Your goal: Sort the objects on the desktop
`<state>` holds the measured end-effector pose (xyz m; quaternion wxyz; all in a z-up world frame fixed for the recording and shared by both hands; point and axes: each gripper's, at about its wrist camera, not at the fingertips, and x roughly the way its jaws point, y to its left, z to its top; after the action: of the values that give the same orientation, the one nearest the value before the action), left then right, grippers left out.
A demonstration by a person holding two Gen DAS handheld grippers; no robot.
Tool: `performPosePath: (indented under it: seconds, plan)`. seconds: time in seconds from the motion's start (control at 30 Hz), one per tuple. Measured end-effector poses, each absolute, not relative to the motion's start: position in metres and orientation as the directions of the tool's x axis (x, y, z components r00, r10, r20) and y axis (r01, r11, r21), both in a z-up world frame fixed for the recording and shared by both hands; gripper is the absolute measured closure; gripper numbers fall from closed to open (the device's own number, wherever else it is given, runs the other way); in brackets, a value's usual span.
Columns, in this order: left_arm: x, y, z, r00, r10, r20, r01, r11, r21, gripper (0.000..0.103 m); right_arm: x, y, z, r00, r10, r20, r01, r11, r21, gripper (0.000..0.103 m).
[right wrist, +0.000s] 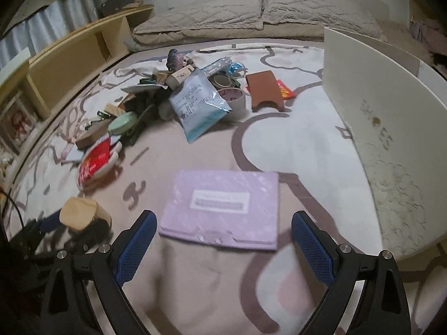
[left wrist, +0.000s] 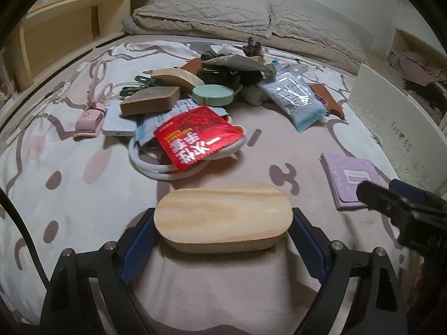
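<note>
- Left gripper (left wrist: 223, 234): your jaws stand wide, one blue pad at each rounded end of the oval wooden block (left wrist: 223, 220). The pads sit at or just off the ends; whether they press yet cannot be told from the left wrist view. Treat the block as bracketed, not secured.
- Before lifting, confirm both pads bear squarely on the end faces. The ends are curved, so an off-centre squeeze is likely to make the block swivel out.
- Keep the block level as you raise it. The bedspread (left wrist: 223, 287) under it is soft and gives no firm reference.
- Right gripper (right wrist: 223, 240): your jaws are spread and hold nothing. The lilac booklet (right wrist: 223, 203) lies flat between and just ahead of the pads.
- The booklet is thin and flat on fabric. A pinch across one edge should work better than a straight descent.
- Keep the two grippers apart; the right one shows near the left one's working area.
- The unsorted pile (left wrist: 201, 92) lies further up the bed: a red packet (left wrist: 195, 139), a green round tin (left wrist: 213, 93), a pale blue pouch (left wrist: 296, 97). Leave it undisturbed.
- The white box (right wrist: 371, 128) stands just right of the booklet, probably a destination.
</note>
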<state>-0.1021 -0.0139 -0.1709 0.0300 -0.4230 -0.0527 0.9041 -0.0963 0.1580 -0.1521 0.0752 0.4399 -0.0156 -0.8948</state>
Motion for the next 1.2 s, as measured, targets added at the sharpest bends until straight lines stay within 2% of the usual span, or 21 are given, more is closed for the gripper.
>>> performPosePath:
  seconds: [0.1, 0.17, 0.4, 0.7, 0.93, 1.2]
  plan:
    - [-0.103, -0.018, -0.171, -0.640, 0.086, -0.763, -0.002, -0.994, -0.110, 0.013, -0.105, 0.150, -0.154, -0.610, -0.117, -0.784, 0.119, -0.991, 0.056, 0.006]
    - [-0.104, -0.019, -0.172, -0.641, 0.085, -0.762, 0.000, -0.994, -0.111, 0.013, -0.109, 0.143, -0.156, -0.607, -0.099, -0.788, 0.138, -0.990, 0.018, 0.000]
    - [-0.103, -0.016, -0.173, -0.646, 0.064, -0.761, -0.006, -0.997, -0.078, 0.013, -0.118, 0.139, -0.169, -0.590, -0.035, -0.806, 0.111, -0.993, -0.038, 0.000]
    - [-0.103, -0.011, -0.180, -0.651, 0.028, -0.759, 0.004, -0.999, -0.039, 0.011, -0.121, 0.150, -0.179, -0.580, -0.039, -0.814, 0.077, -0.997, -0.007, 0.000]
    - [-0.106, -0.015, -0.182, -0.638, 0.047, -0.769, 0.009, -0.998, -0.068, 0.010, -0.125, 0.145, -0.184, -0.555, -0.003, -0.832, 0.053, -0.998, -0.032, 0.000]
    - [-0.108, -0.017, -0.183, -0.626, 0.077, -0.776, 0.009, -0.994, -0.106, 0.006, -0.121, 0.150, -0.182, -0.577, -0.034, -0.816, 0.051, -0.999, 0.005, 0.000]
